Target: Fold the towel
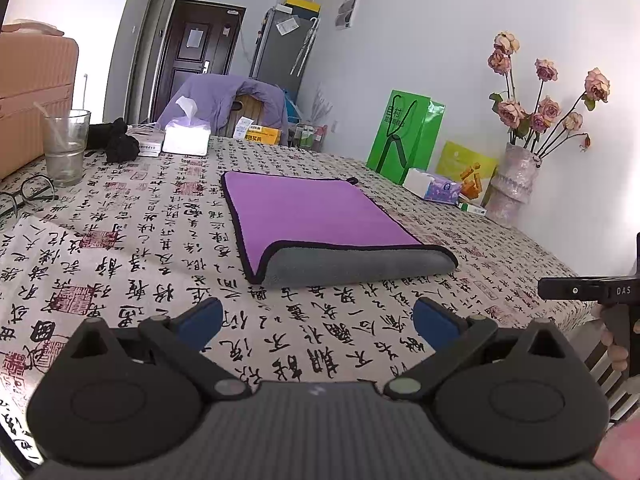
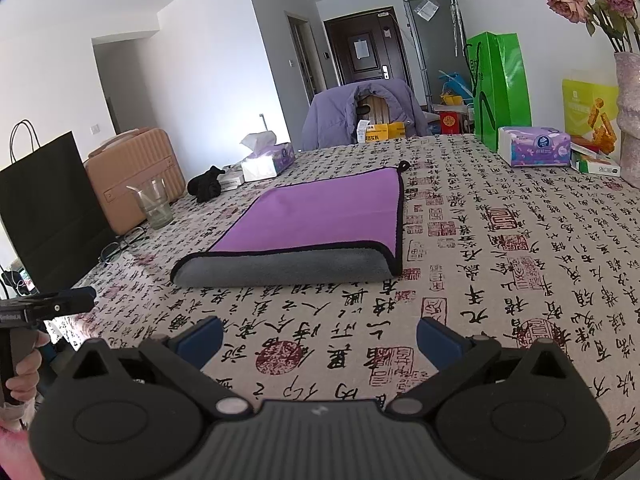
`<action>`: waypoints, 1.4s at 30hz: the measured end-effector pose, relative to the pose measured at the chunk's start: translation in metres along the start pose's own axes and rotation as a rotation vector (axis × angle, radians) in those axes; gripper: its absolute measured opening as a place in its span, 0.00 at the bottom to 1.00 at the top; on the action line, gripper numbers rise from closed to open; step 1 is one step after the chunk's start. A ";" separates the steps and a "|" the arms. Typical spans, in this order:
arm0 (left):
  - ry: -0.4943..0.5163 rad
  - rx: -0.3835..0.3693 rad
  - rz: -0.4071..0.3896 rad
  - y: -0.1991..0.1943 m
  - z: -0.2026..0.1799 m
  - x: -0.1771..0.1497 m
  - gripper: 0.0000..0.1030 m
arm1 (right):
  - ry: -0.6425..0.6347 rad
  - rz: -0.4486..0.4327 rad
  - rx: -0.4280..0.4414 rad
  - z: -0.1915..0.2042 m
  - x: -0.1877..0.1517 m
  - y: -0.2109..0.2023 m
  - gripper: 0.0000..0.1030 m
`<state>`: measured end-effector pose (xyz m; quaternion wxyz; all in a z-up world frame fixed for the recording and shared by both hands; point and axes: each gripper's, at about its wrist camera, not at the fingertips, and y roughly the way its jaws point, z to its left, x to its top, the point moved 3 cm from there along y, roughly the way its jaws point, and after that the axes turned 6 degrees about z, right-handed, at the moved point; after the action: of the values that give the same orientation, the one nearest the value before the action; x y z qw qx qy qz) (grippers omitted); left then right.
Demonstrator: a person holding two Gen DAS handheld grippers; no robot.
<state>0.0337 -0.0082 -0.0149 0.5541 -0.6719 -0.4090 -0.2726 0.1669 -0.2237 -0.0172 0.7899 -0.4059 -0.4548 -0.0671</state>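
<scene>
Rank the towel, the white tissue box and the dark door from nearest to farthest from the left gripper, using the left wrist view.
From the left gripper:
1. Towel, just ahead on the tablecloth, grey folded edge nearest.
2. White tissue box, far table edge, left of centre.
3. Dark door, across the room, beyond the table.

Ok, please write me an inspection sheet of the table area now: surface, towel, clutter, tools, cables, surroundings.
Surface: tablecloth printed with calligraphy, covering the table.
Job's things: purple towel lies flat, near edge turned over showing its grey side; hanging loop at a far corner.
Clutter: glass, eyeglasses, black cloth, two tissue packs, green bag, vase of roses, yellow boxes.
Grippers: left tool open, right tool open; both empty and short of the towel.
Cables: nothing seen.
Surroundings: chair draped with a jacket, suitcase, black paper bag, dark door.
</scene>
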 end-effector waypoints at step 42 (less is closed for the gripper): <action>0.004 -0.008 -0.011 -0.003 -0.004 0.003 1.00 | -0.002 0.000 -0.005 0.003 0.000 0.003 1.00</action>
<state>0.0329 -0.0111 -0.0101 0.5507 -0.6712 -0.4105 -0.2787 0.1669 -0.2197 -0.0185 0.7885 -0.4080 -0.4551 -0.0678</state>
